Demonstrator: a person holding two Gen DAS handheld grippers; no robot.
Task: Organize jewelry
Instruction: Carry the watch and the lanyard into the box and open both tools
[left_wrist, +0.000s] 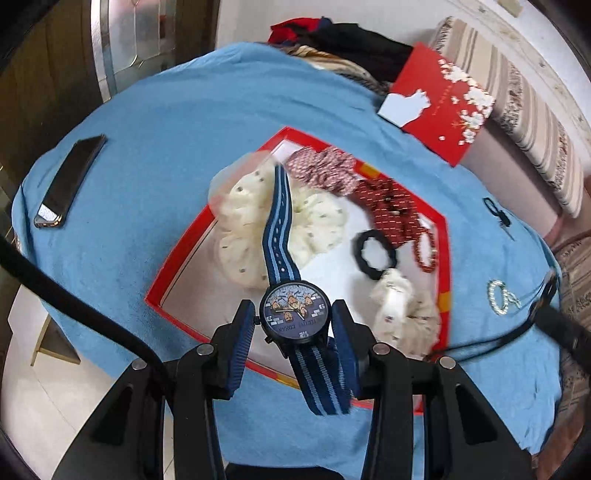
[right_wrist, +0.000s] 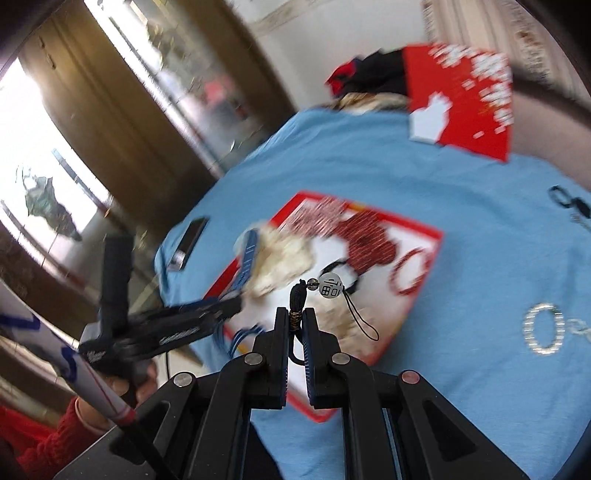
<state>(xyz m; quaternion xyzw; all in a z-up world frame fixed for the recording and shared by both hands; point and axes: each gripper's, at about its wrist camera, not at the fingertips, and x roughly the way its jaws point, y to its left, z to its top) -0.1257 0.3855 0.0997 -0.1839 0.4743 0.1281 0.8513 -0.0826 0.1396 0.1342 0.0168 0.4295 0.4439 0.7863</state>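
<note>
The left tool (left_wrist: 293, 325) pinches the watch (left_wrist: 291, 314) by its case above the red box (left_wrist: 445, 236); its strap trails over the scrunchies inside. The right tool (right_wrist: 295, 328), pressed together, grips a charm cord (right_wrist: 298, 295), seemingly over the box too. The dangling strap could snag a scrunchie and drag it out.

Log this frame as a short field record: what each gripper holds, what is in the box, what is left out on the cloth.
left gripper: shut on watch, over the box
right gripper: shut on charm cord, white bead charm hanging
red box: cream scrunchies, red patterned scrunchies, black hair tie, red bead bracelet
on blue cloth: phone, pearl bracelet, box lid
</note>
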